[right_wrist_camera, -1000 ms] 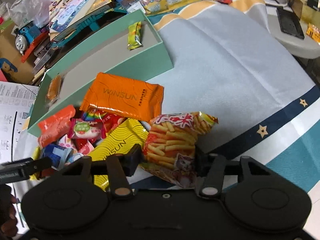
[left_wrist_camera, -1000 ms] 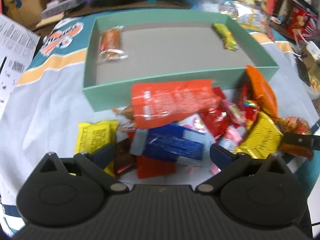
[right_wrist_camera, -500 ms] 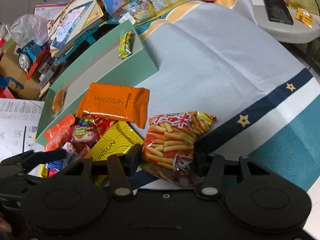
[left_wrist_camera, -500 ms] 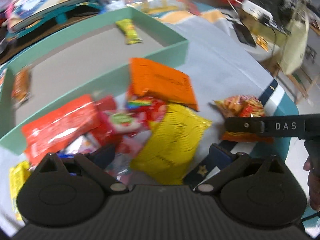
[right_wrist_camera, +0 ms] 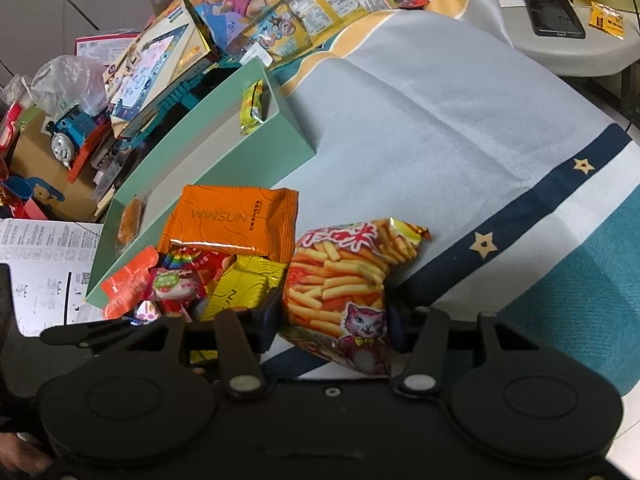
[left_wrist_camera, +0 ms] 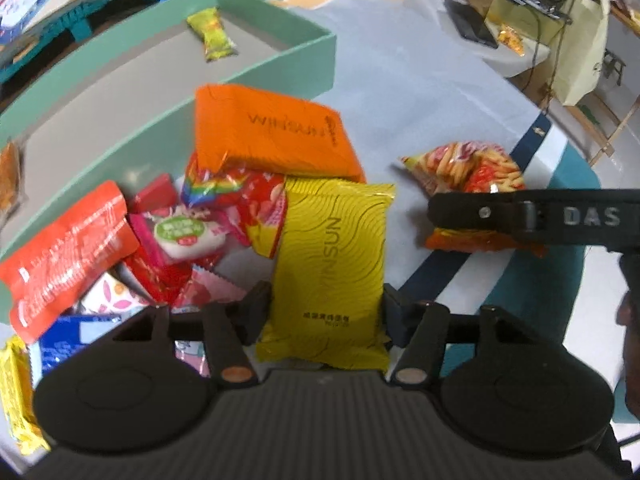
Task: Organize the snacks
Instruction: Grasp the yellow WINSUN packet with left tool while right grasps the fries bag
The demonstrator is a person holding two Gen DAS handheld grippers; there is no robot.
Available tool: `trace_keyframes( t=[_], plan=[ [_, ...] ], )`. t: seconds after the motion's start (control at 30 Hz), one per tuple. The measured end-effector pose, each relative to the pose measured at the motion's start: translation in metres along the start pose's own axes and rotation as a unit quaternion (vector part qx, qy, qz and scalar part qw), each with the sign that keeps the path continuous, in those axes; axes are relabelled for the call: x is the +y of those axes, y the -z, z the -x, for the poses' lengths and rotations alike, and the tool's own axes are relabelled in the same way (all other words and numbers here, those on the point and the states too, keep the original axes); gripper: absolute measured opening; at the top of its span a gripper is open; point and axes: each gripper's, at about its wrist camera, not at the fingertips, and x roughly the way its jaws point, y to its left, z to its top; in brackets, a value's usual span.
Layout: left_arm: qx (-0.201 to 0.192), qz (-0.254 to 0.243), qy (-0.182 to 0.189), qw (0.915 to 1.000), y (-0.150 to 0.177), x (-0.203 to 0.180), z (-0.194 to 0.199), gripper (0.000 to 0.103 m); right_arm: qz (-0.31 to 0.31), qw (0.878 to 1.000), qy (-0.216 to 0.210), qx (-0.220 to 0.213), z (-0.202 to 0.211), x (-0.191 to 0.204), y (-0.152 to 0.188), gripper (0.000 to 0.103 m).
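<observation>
The box (left_wrist_camera: 280,60) holds only two snacks: a green-yellow packet (left_wrist_camera: 212,34) near its far right corner and a brown one (left_wrist_camera: 8,172) at its left end. The rest of its grey floor is bare, so the sorting is judged barely begun.

Most of the snacks lie in a heap on the cloth (right_wrist_camera: 440,120), just outside the box's near wall: an orange pack (left_wrist_camera: 272,136) leaning against that wall, a red pack (left_wrist_camera: 64,256), a rainbow sweet (left_wrist_camera: 212,188), a white-and-green sweet (left_wrist_camera: 188,236), a blue packet (left_wrist_camera: 76,340) and other small wrappers. All of these remain to be moved.

The left gripper (left_wrist_camera: 324,312) has its jaws standing wide on either side of the yellow pack (left_wrist_camera: 332,268), at the near edge of the heap; whether the pads touch the pack cannot be told, and the pack looks to be lying on the heap rather than lifted.

The right gripper (right_wrist_camera: 336,320) has its jaws closed in on the fries bag (right_wrist_camera: 340,280), which sits on the cloth to the right of the heap, near the dark starred stripe. The bag bulges between the pads, so it appears gripped, though it does not look raised off the cloth.
</observation>
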Motion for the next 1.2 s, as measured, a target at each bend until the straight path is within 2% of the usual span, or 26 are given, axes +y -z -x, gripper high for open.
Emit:
trace_keyframes(
  t=[0.07,0.1,0.17,0.4,0.63,0.8,0.9,1.07,1.2],
  plan=[
    [-0.006,-0.005,-0.007,0.9999,0.000,-0.003,-0.002,0.060,0.002,1.000,0.002,-0.001,0.001,0.001,0.001,0.051],
    [-0.010,-0.009,-0.010,0.9999,0.000,-0.005,-0.002,0.055,0.003,1.000,0.005,-0.001,0.001,0.002,0.001,0.051],
    [-0.015,-0.014,-0.008,0.9998,0.001,-0.009,0.002,0.053,0.007,1.000,0.013,-0.001,0.003,0.004,0.002,0.051],
    [-0.044,-0.013,0.054,0.9975,0.005,-0.013,0.038,0.052,0.004,1.000,0.026,-0.012,0.017,0.004,-0.005,0.050],
    [-0.100,0.010,0.074,0.9922,0.000,-0.004,0.077,0.053,0.024,0.998,0.032,-0.043,0.038,0.021,-0.021,0.050],
    [-0.130,0.056,0.038,0.9892,-0.010,0.035,0.091,0.053,0.054,0.997,0.024,-0.053,0.039,0.047,-0.044,0.050],
    [-0.137,0.095,0.009,0.9860,-0.017,0.074,0.094,0.053,0.072,0.996,0.013,-0.052,0.030,0.067,-0.062,0.050],
    [-0.149,0.134,-0.040,0.9790,-0.031,0.139,0.097,0.053,0.112,0.993,0.002,-0.037,-0.005,0.113,-0.099,0.050],
    [-0.142,0.170,-0.072,0.9726,-0.046,0.194,0.084,0.053,0.137,0.990,-0.010,-0.023,-0.043,0.150,-0.125,0.050]
  ],
)
